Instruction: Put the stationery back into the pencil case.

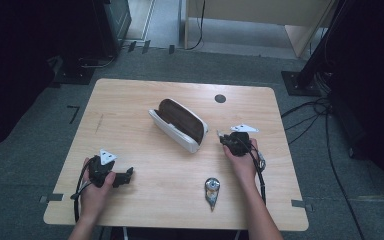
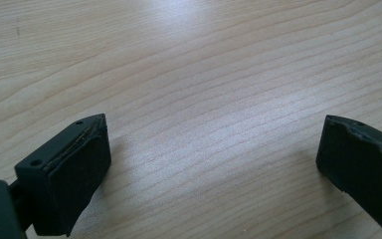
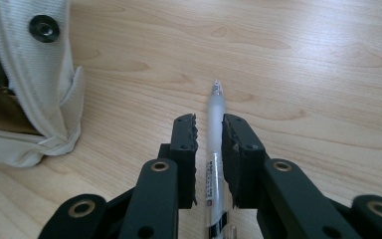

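A translucent white pen [image 3: 215,107] lies along the jaws of my right gripper [image 3: 209,124], which is shut on its barrel; the tip sticks out past the pads above the wooden table [image 3: 303,59]. In the high view the right gripper [image 1: 222,138] is just right of an open white pencil case [image 1: 177,124] with a brown lining. The case's white fabric edge with a black snap [image 3: 40,74] lies to the left in the right gripper view. My left gripper [image 1: 126,176] rests near the table's front left, open, with bare wood between its pads [image 2: 214,144].
A small metallic object [image 1: 212,190] lies near the front edge, between the two hands. A round black hole [image 1: 220,98] sits in the tabletop at the back. Black stands and cables surround the table on the floor.
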